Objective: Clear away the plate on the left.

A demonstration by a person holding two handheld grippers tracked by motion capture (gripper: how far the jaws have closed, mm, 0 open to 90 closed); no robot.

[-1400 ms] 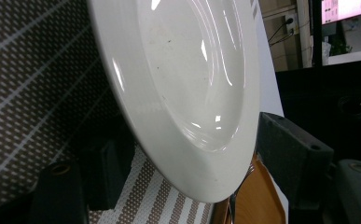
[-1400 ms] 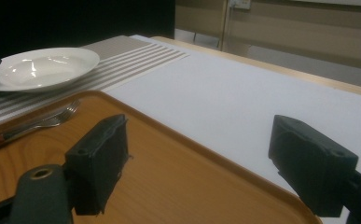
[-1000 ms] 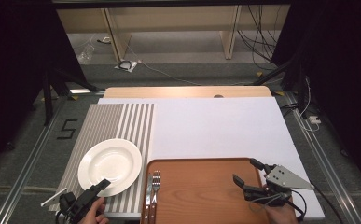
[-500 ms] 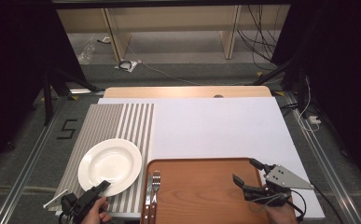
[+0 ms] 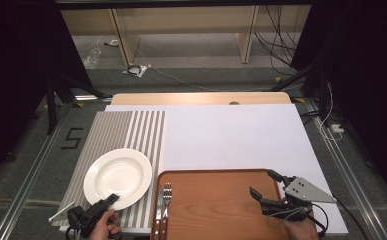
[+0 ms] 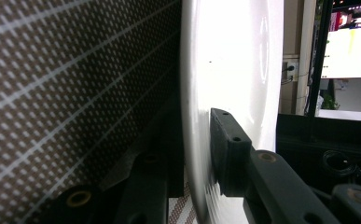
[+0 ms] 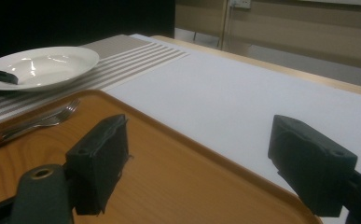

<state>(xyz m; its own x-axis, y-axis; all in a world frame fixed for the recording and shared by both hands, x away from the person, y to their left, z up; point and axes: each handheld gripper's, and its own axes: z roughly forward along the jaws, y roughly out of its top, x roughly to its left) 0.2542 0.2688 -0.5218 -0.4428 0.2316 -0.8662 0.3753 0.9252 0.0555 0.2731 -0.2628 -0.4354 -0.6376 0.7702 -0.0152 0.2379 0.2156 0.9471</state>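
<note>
White plate [image 5: 117,177] rim is clamped in the left tool [image 5: 102,206]; lift level. Right tool [image 5: 267,188], jaws apart, idles over the tray [image 5: 216,205].

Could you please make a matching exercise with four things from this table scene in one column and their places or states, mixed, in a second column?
Things:
1. round white ceramic plate
2. silver metal fork
3. right claw
4. rectangular brown wooden tray

Places or states:
A. open, above the tray's right part
B. on the striped grey placemat, rim clamped by the left claw
C. on the white sheet, near the table's front edge
D. on the tray's left edge

Pairs: 1-B, 2-D, 3-A, 4-C
</note>
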